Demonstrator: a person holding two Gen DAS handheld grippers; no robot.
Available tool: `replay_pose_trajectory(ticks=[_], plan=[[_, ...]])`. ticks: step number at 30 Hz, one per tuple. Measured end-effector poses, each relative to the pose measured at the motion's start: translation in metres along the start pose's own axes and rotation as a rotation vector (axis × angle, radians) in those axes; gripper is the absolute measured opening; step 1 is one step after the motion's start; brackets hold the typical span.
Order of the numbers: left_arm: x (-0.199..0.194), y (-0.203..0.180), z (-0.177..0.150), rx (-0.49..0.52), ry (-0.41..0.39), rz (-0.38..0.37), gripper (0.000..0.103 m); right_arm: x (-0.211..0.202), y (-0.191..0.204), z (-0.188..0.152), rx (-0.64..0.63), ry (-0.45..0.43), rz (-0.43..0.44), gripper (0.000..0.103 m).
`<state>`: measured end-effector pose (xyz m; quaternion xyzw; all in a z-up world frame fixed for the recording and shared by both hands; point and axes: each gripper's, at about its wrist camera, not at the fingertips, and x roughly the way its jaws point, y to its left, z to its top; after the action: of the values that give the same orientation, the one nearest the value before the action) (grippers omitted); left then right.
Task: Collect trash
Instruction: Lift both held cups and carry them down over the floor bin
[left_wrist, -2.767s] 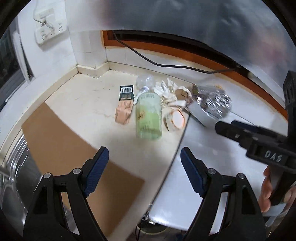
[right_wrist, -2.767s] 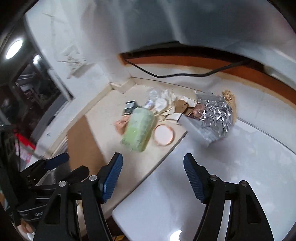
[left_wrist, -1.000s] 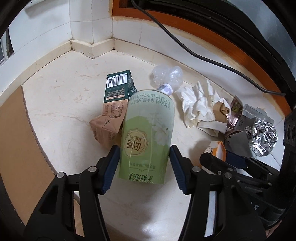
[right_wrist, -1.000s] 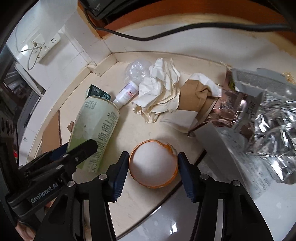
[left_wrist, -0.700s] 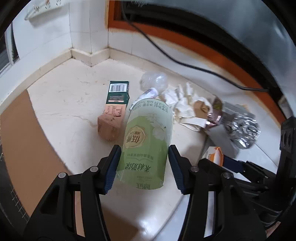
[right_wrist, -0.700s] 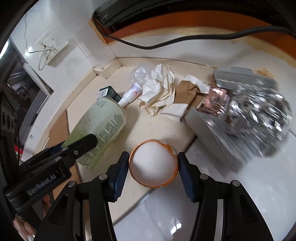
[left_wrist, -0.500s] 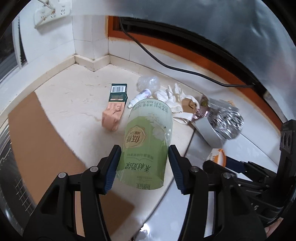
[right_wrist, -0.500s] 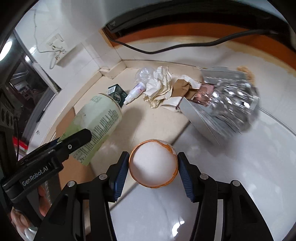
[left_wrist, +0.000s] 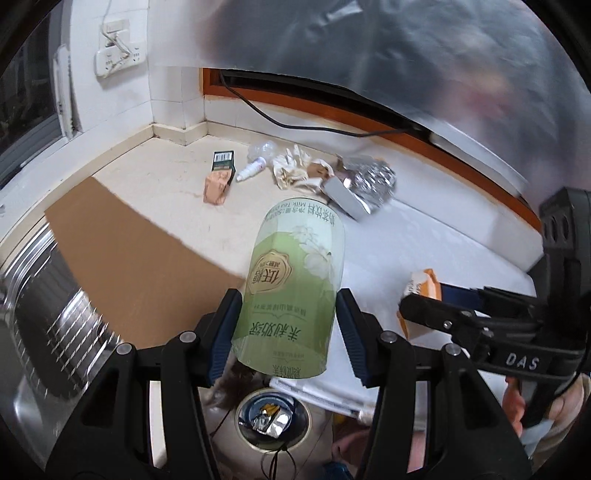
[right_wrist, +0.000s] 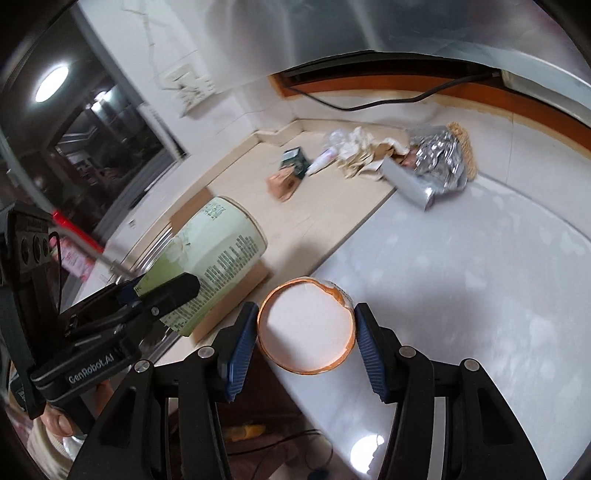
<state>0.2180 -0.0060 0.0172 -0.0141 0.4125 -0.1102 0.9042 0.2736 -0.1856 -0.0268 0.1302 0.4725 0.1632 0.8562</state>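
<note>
- Left gripper (left_wrist: 286, 326) clamped on green bottle (left_wrist: 291, 291), pads against both sides, held off the counter (left_wrist: 147, 184).
- Right gripper (right_wrist: 304, 341) clamped on orange paper cup (right_wrist: 306, 325), open mouth toward camera.
- Remaining trash at 12 o'clock on counter, left view: brown carton (left_wrist: 218, 184), small white bottle (left_wrist: 251, 171), crumpled paper (left_wrist: 291, 171), foil wrapper (left_wrist: 369, 184).
- Bin (left_wrist: 273, 421) at 6 o'clock below green bottle, foil scraps inside.

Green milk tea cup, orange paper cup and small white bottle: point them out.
green milk tea cup (left_wrist: 291, 288), left wrist view, label front
orange paper cup (right_wrist: 306, 325), right wrist view, white inside
small white bottle (left_wrist: 252, 168), left wrist view, body
</note>
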Motion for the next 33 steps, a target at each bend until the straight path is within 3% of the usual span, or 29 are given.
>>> replay_pose_trajectory(ticks=[6, 13, 23, 33], plan=[[-0.050, -0.001, -0.065, -0.016, -0.024, 0.034, 0.050, -0.033, 0.029, -0.067, -0.065, 0.015, 0.033, 0.053], [-0.067, -0.004, -0.154, -0.003, -0.023, 0.074, 0.050, -0.041, 0.060, -0.154, -0.195, 0.048, 0.010, 0.053], [-0.029, -0.007, -0.255, 0.043, 0.072, 0.142, 0.050, 0.004, 0.076, -0.273, -0.326, 0.147, -0.080, 0.053], [0.065, 0.019, -0.340, -0.015, 0.239, 0.101, 0.050, 0.096, 0.026, -0.334, -0.236, 0.296, -0.116, 0.053]])
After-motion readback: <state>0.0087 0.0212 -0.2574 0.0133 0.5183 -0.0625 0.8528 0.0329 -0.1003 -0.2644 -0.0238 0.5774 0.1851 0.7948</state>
